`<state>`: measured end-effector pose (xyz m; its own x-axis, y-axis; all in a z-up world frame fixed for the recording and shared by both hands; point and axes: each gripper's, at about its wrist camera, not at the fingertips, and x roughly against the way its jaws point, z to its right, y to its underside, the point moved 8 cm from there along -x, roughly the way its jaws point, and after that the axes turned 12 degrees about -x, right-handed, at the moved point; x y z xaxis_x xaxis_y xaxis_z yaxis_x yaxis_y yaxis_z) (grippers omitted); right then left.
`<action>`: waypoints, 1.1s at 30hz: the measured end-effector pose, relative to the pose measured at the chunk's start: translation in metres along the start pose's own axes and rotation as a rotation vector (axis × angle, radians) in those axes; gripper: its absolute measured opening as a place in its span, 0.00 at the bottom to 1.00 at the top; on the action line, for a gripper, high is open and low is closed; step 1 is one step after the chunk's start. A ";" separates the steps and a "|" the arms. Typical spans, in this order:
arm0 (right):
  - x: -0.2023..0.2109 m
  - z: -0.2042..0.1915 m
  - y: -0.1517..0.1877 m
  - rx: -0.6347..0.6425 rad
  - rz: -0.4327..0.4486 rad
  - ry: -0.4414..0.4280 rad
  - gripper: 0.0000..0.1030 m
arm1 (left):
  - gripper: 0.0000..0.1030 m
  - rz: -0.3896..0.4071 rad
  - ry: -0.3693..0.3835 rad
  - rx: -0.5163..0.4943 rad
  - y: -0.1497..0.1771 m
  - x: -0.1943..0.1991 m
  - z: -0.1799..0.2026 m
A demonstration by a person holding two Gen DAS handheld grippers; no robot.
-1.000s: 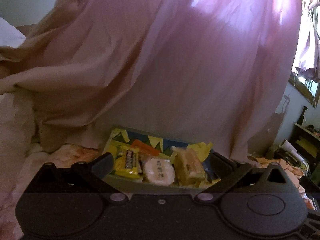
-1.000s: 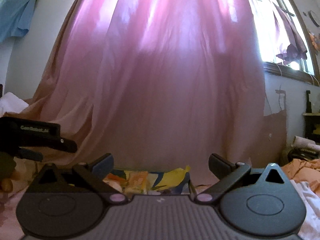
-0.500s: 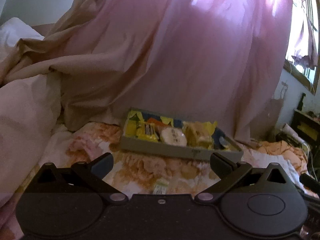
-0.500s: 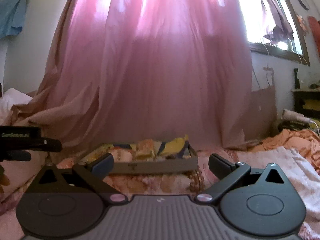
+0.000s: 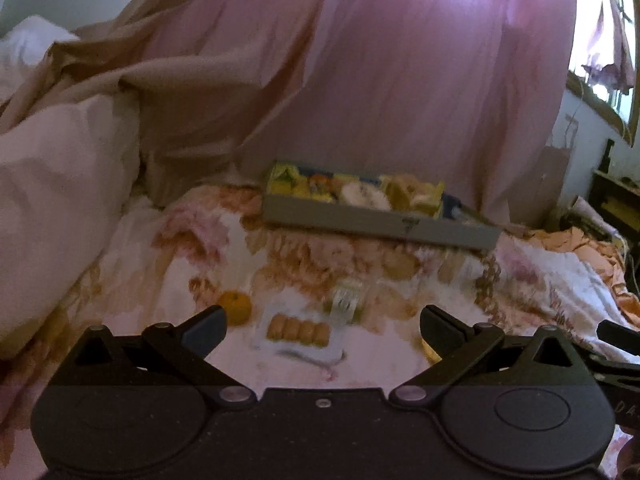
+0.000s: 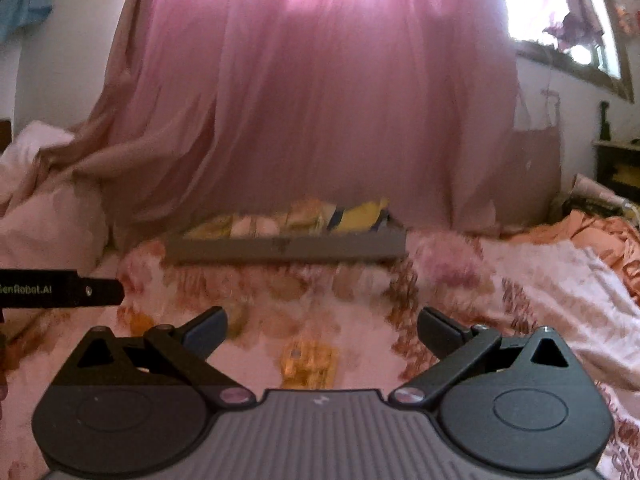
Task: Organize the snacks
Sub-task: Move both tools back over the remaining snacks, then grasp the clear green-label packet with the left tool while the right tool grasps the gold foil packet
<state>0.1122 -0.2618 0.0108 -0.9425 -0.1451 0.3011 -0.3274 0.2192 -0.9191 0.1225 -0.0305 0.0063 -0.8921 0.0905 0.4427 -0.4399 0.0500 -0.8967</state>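
A grey snack box (image 5: 376,224) with several wrapped snacks stands on the floral bedspread by the pink curtain; it also shows in the right wrist view (image 6: 288,248). My left gripper (image 5: 323,330) is open and empty above a clear pack of biscuits (image 5: 299,330), with a small orange (image 5: 236,307) to its left and a green-white packet (image 5: 346,303) just beyond. My right gripper (image 6: 322,332) is open and empty above a yellow packet (image 6: 309,363). The left gripper's body (image 6: 60,289) shows at the right wrist view's left edge.
A pink curtain (image 6: 320,100) hangs behind the box. Bunched white bedding (image 5: 52,184) lies to the left. An orange blanket (image 6: 592,236) and dark furniture (image 5: 616,208) are at the right. A window (image 6: 560,12) is at the upper right.
Both grippers have pulled back from the snack box, which now looks farther away. Loose snacks on the bedspread have come into view under both grippers. Both stay open.
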 end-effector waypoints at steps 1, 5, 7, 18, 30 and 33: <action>-0.002 -0.001 0.005 0.006 -0.021 0.000 1.00 | 0.99 -0.014 -0.003 0.002 0.004 -0.002 -0.002; -0.011 -0.004 0.022 0.005 -0.090 -0.003 1.00 | 0.99 -0.070 -0.021 -0.002 0.019 -0.010 -0.010; -0.016 -0.003 0.028 0.006 -0.120 0.000 1.00 | 0.99 -0.105 -0.024 0.007 0.026 -0.015 -0.014; -0.042 -0.003 0.056 0.014 -0.252 0.015 1.00 | 0.99 -0.225 -0.022 0.005 0.054 -0.035 -0.023; -0.062 -0.003 0.074 0.030 -0.311 0.028 1.00 | 0.99 -0.277 -0.010 -0.018 0.068 -0.050 -0.024; -0.066 -0.003 0.077 0.035 -0.319 0.033 1.00 | 0.99 -0.276 -0.009 -0.038 0.069 -0.052 -0.022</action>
<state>0.1489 -0.2324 -0.0788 -0.7946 -0.1701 0.5828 -0.6046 0.1342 -0.7851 0.1407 -0.0097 -0.0789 -0.7401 0.0594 0.6698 -0.6622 0.1091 -0.7413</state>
